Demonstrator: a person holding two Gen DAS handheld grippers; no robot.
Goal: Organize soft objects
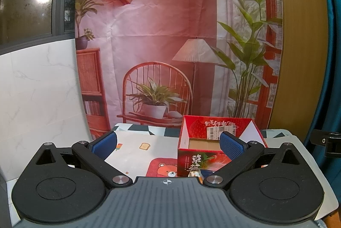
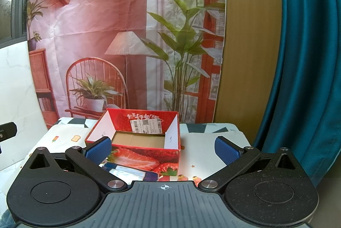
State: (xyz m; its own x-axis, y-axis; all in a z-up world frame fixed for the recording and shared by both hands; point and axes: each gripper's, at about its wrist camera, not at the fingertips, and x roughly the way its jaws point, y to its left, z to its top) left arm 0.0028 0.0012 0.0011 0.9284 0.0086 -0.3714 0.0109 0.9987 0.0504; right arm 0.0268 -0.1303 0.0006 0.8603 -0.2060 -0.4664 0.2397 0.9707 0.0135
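both grippers hover over a table covered with a cartoon-print cloth (image 2: 204, 142), facing an open red strawberry box (image 2: 136, 138) whose brown cardboard floor shows nothing inside. the left gripper (image 1: 168, 145) has its blue pads spread wide with nothing between them; the right gripper (image 2: 163, 148) is likewise spread wide and grips nothing.

the task's soft objects lie just in front of the box, mostly hidden under the gripper bodies. the right wrist view shows a blue packet with a white label (image 2: 127, 172) touching the box's near wall, a detail the left wrist view lacks; there, only a small pale scrap (image 1: 195, 173) peeks out at the box's foot. what it is cannot be told. the left wrist view alone shows a red bear mat (image 1: 164, 168) beside the box.

likely risks: the light box may slide or tip if a finger catches its rim, and a limp packet may fold and slip from a shallow pinch.
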